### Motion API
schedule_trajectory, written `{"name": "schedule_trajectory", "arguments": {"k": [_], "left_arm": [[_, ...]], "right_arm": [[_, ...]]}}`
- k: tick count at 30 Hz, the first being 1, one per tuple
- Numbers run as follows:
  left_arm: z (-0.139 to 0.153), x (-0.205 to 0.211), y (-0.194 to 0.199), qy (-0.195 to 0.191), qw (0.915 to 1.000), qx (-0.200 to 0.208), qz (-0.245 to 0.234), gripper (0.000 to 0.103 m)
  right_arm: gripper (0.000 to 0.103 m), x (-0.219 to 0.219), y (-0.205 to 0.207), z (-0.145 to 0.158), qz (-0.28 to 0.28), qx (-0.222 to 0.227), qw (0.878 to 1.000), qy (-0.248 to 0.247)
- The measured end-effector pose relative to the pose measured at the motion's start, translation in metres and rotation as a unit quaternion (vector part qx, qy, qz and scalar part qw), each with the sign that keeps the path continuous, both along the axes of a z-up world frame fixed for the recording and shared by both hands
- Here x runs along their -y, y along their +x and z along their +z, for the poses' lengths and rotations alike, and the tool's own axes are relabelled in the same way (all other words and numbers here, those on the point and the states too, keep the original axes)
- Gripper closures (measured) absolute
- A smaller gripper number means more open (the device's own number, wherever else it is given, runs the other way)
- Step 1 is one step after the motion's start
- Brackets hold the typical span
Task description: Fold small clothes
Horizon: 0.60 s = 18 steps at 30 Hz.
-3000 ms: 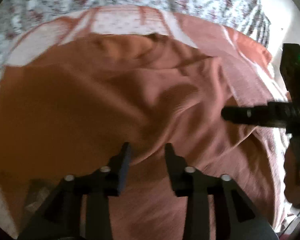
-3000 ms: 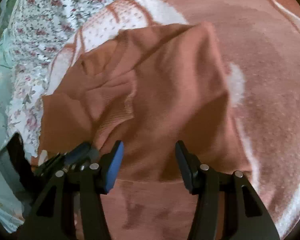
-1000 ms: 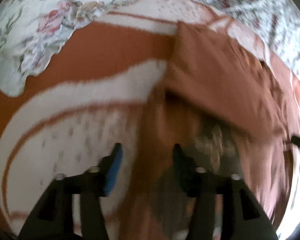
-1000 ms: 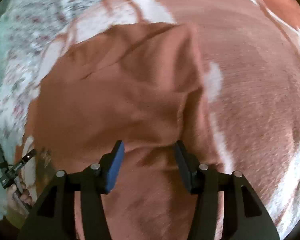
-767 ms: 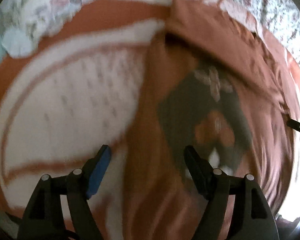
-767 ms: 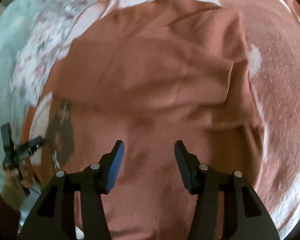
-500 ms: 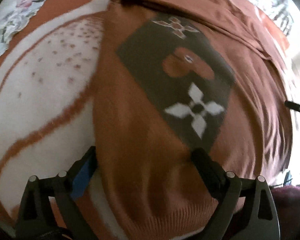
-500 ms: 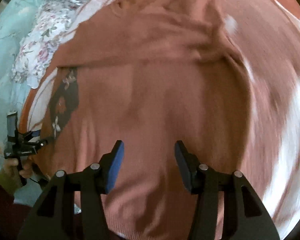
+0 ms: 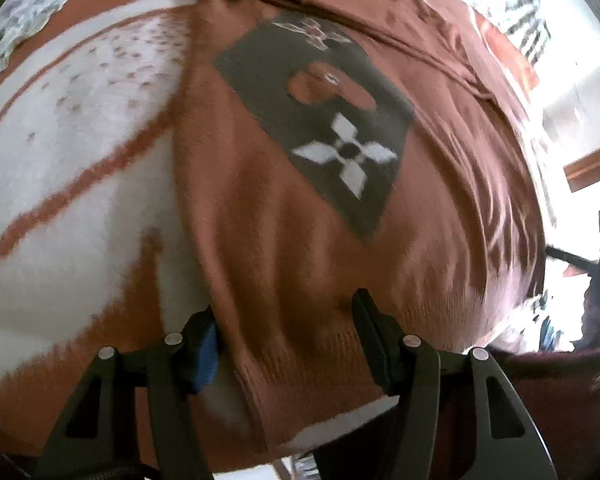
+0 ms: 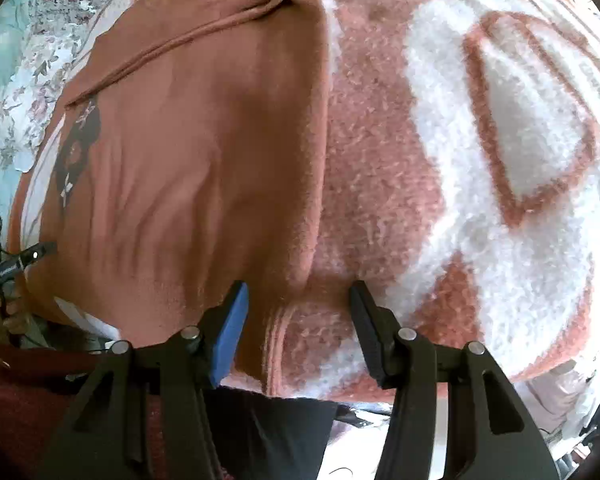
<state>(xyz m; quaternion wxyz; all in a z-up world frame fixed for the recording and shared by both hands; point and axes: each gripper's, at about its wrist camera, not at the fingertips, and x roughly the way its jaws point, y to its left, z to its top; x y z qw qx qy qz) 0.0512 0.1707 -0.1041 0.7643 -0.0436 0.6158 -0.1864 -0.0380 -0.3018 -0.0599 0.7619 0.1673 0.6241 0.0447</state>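
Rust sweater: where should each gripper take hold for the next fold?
Probably the ribbed hem corners. The sweater lies flat on the blanket, hem nearest. The left gripper straddles its near-left corner; the right gripper sits at the near-right corner. Come in low from the near edge, one finger under the hem.

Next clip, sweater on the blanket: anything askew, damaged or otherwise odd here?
Nothing damaged. The rust sweater lies spread on the fleece blanket, with diagonal wrinkles toward one side edge and a flap folded over at the far end. Both the left hand-held gripper and the right hand-held gripper are open at its hem.
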Motion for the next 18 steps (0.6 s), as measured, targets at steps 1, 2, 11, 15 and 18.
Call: {"name": "schedule_trajectory", "arguments": {"k": [1,2,11,15,18], "left_arm": [[-0.002,0.005,-0.001,0.004,1.0,0.002,-0.003,0.046],[-0.004,0.007,-0.002,0.012,0.9999,0.005,-0.002,0.051],[0.013,0.009,-0.003,0.009,0.9996,0.015,0.022,0.097],[0.044,0.008,0.011,-0.013,0.9968,0.048,0.063,0.099],[0.074,0.006,0.038,-0.029,0.9912,0.09,0.093,0.099]], "right_arm": [[0.049,0.003,-0.001,0.002,-0.008,0.008,1.0,0.0],[0.049,0.003,0.0,0.0,-0.009,0.01,1.0,0.004],[0.096,-0.052,0.033,0.013,0.12,0.039,0.992,0.005],[0.096,-0.039,0.063,0.041,0.093,0.087,0.992,0.028],[0.096,-0.028,0.092,0.066,0.081,0.13,0.988,0.023]]}}
